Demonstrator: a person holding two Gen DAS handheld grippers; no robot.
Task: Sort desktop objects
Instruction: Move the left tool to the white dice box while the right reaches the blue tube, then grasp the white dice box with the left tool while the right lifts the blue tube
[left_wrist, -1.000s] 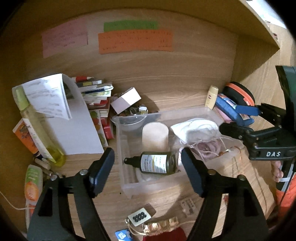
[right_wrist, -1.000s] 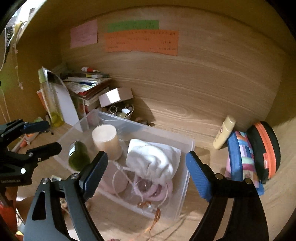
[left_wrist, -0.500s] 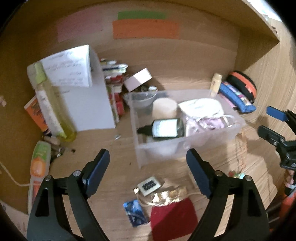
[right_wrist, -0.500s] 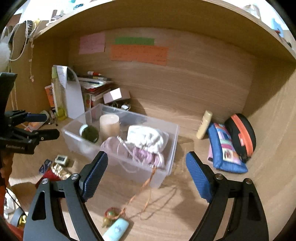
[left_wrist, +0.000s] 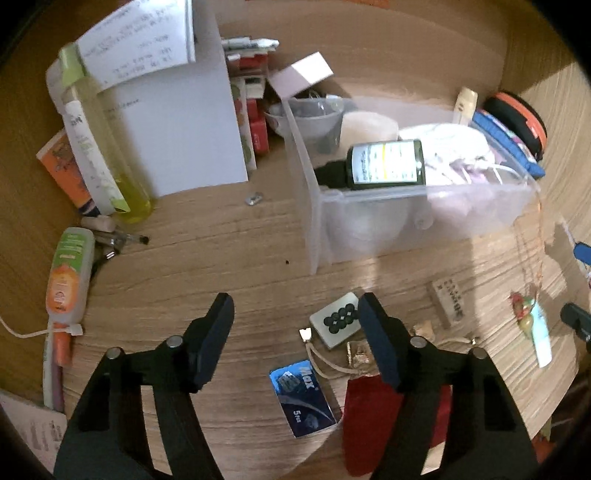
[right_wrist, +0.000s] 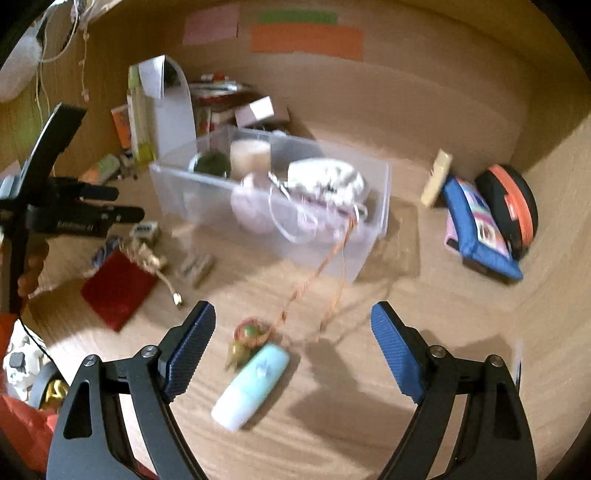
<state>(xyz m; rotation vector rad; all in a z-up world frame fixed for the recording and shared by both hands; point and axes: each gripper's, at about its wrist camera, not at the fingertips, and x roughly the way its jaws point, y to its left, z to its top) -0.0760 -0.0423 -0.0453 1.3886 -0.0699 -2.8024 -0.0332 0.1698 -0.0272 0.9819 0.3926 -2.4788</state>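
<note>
My left gripper (left_wrist: 295, 314) hangs over the desk front with its jaws closing and nothing between them. Just past its tips lie a white dotted tile (left_wrist: 336, 323), a blue card (left_wrist: 303, 398) and a red pouch (left_wrist: 369, 417). Farther back, the clear box (left_wrist: 317, 229) holds a dark green bottle (left_wrist: 384, 164) lying on its side, a candle (left_wrist: 369, 125) and a white cloth bag (right_wrist: 325, 177). My right gripper (right_wrist: 291, 321) is open and empty above a light blue tube (right_wrist: 251, 384) and a charm (right_wrist: 247, 332) on an orange cord (right_wrist: 314, 273).
A yellow bottle (left_wrist: 107, 147), a white stand (left_wrist: 177, 122) and stacked boxes crowd the back left. An orange-labelled tube (left_wrist: 66, 277) lies at the left edge. A blue pouch (right_wrist: 476, 229), a black and orange case (right_wrist: 513, 210) and a cream tube (right_wrist: 437, 177) sit at the right.
Both grippers have drawn back from the clear box toward the desk front and sunk lower. The left jaws widened, then narrowed. The bottle stays lying in the box.
</note>
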